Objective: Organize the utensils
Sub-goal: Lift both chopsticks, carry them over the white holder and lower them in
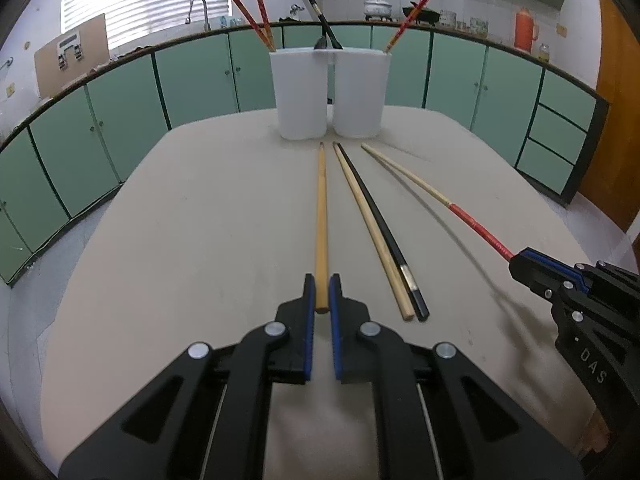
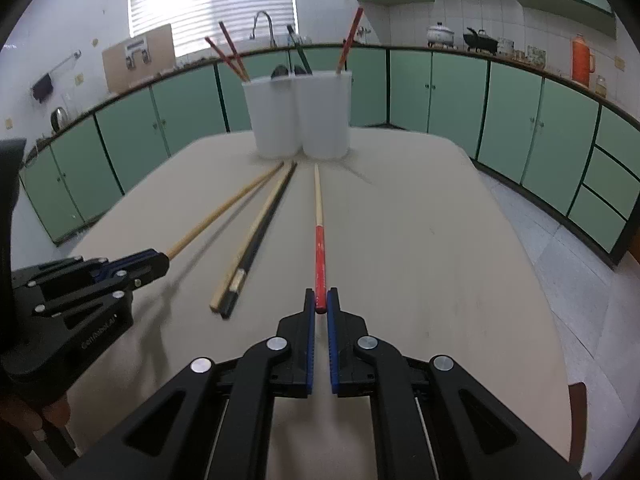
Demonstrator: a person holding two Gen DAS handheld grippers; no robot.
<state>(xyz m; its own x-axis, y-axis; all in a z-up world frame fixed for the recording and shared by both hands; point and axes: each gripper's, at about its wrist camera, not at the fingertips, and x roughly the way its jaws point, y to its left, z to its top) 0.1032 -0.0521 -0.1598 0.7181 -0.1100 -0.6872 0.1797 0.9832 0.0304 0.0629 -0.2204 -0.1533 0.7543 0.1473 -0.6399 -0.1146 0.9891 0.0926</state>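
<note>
both tools are closed on chopsticks: the left hand-held gripper (image 1: 322,294) has its blue pads pinched on the near end of a plain wooden chopstick (image 1: 321,216), which runs straight ahead of it toward the containers, and the right hand-held gripper (image 2: 320,300) is pinched the same way on the red end of a red-handled chopstick (image 2: 319,236), whose pale tip points ahead to the same place. between the two hand-held grippers, on the beige desk (image 1: 200,220), lie a pale wooden chopstick (image 1: 370,228) and a black chopstick (image 1: 384,232), side by side and touching along most of their length, just right of the left hand-held gripper and left of the right one. straight ahead of both, at the far end of the desk, stand two white containers (image 1: 298,92) touching each other; the left one holds two red chopsticks (image 1: 256,16), the right one a single red chopstick (image 1: 406,24), and a dark utensil (image 1: 326,26) rises where the two meet. whether the gripped chopsticks' far tips touch the desk cannot be told.
</note>
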